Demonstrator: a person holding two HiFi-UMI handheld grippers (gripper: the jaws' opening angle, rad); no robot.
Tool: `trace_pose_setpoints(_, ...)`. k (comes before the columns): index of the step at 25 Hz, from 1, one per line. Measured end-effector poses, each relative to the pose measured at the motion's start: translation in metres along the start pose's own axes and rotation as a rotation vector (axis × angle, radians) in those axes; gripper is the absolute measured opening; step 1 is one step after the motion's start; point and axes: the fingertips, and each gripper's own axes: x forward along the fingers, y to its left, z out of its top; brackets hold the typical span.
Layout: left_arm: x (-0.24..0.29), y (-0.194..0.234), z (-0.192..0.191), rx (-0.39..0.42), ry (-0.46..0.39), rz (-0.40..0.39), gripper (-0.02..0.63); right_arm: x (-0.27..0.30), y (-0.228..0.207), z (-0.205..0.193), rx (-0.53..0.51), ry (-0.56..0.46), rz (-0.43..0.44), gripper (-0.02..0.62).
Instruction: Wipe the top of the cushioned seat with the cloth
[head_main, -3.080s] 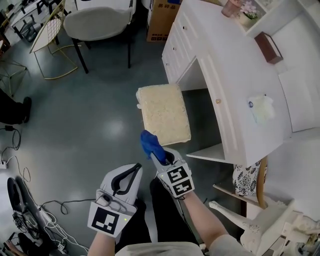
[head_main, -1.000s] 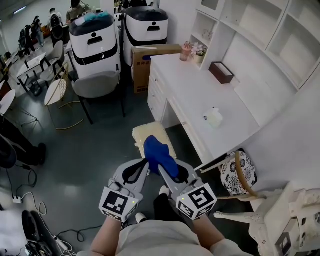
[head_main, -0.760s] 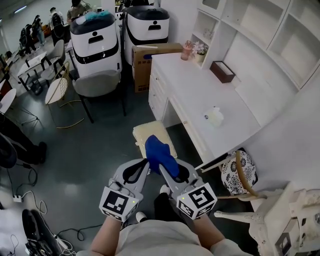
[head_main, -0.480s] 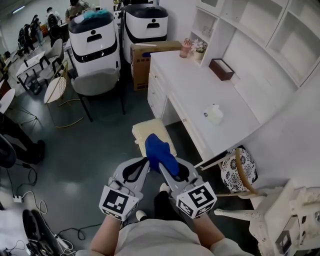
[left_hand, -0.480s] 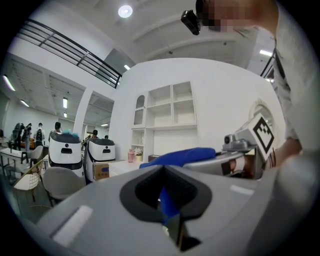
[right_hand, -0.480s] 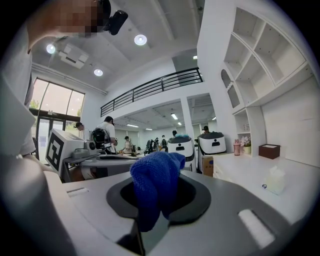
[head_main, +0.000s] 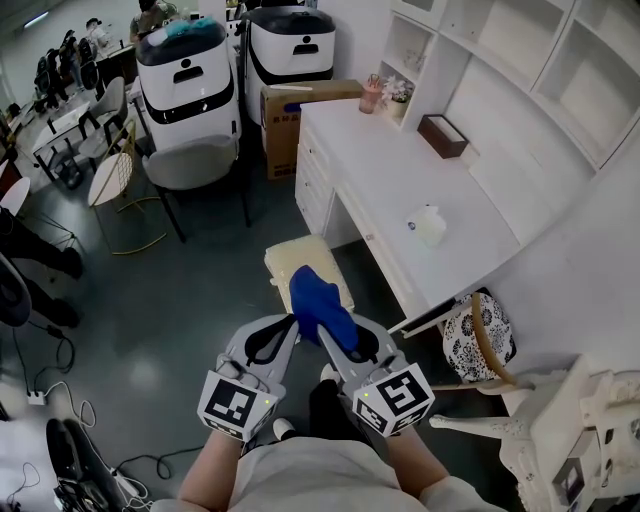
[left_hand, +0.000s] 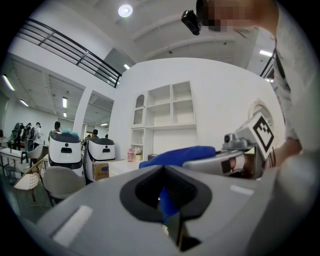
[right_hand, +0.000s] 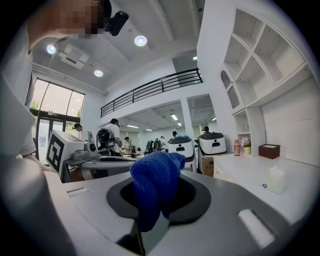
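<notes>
Poking from right gripper: cloth

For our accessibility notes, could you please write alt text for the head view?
Looking steeply down, the right tool is shut on a bunched blue cloth, held over the near end of a cream cushioned seat that stands beside a white desk. The left tool, shut and empty, sits close beside it.

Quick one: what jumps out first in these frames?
The bright blue cloth, clamped in the right gripper and held up in front of the person. Just beyond it is the pale yellow cushioned seat, beside the long white desk. Further back, two white-and-black robot units stand side by side.
</notes>
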Motion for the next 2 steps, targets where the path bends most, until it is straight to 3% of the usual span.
trace_pose_setpoints(2, 0.0001, -0.0007, 0.0012, -0.017, 0.004, 0.002, -0.002, -0.0003, 0.0, 0.0001, 0.001, -0.001, 0.002, 0.092)
